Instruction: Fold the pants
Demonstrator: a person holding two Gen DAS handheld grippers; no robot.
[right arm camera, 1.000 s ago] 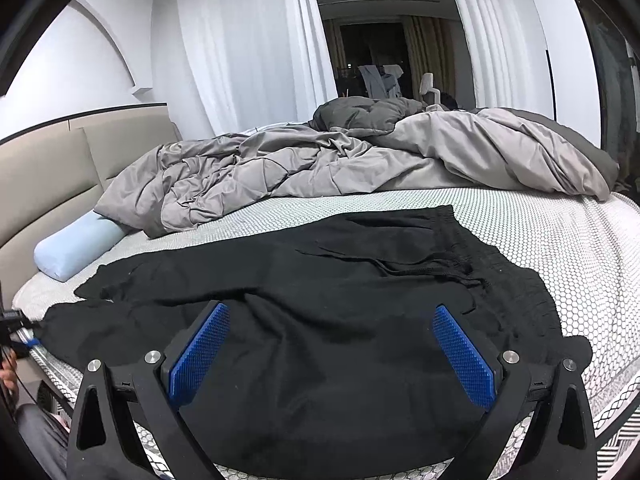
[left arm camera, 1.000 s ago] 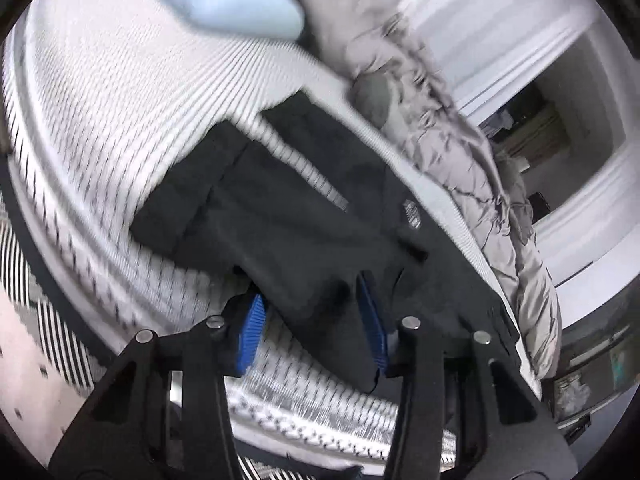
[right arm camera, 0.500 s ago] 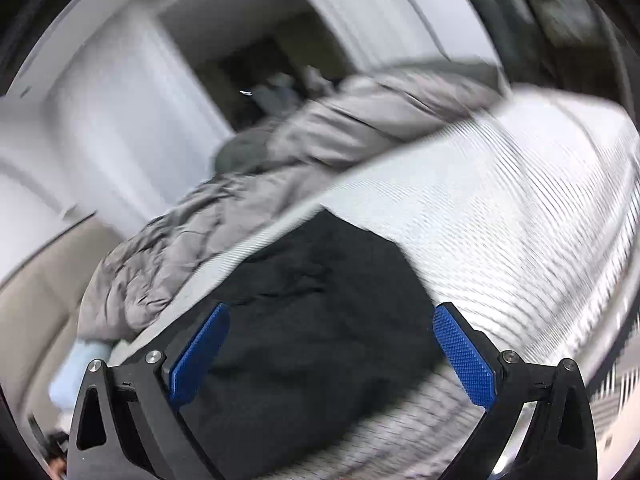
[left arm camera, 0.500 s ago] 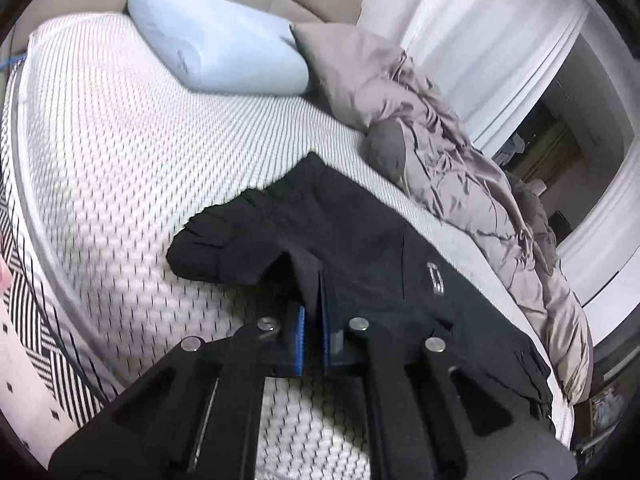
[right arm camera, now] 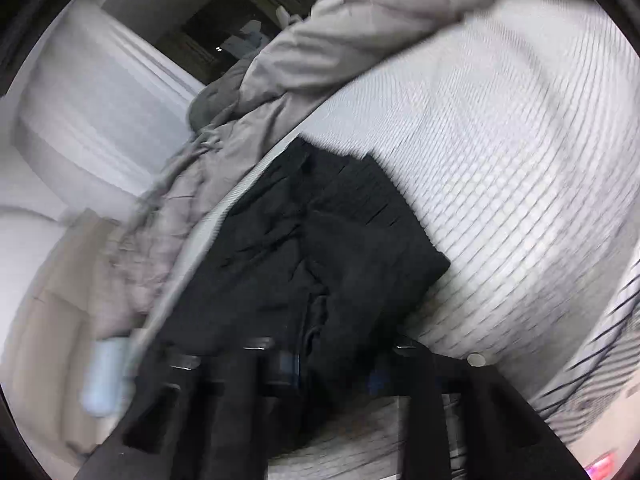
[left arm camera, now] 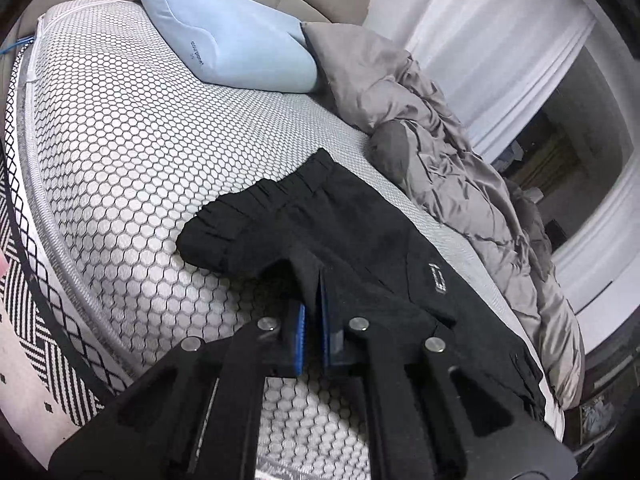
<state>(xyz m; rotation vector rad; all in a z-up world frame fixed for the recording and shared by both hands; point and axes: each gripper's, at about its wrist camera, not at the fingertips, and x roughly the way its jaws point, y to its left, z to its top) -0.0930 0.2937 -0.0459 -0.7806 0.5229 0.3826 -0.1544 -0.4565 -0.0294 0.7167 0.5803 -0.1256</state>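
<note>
Black pants gripped at the bed's near edge

The left gripper (left arm camera: 314, 336) angles down, blue pads pinching a fold of the soft black pants (left arm camera: 360, 248) on the honeycomb-textured mattress (left arm camera: 120, 152); the right gripper (right arm camera: 334, 376) is blurred, its spread unclear.

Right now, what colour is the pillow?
Light blue; the pillow shows best in the left wrist view.

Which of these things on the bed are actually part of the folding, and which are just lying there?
In the job: pants, left gripper pinching their edge, right gripper at the other end.

Just lying about: pillow, duvet, mattress.
</note>
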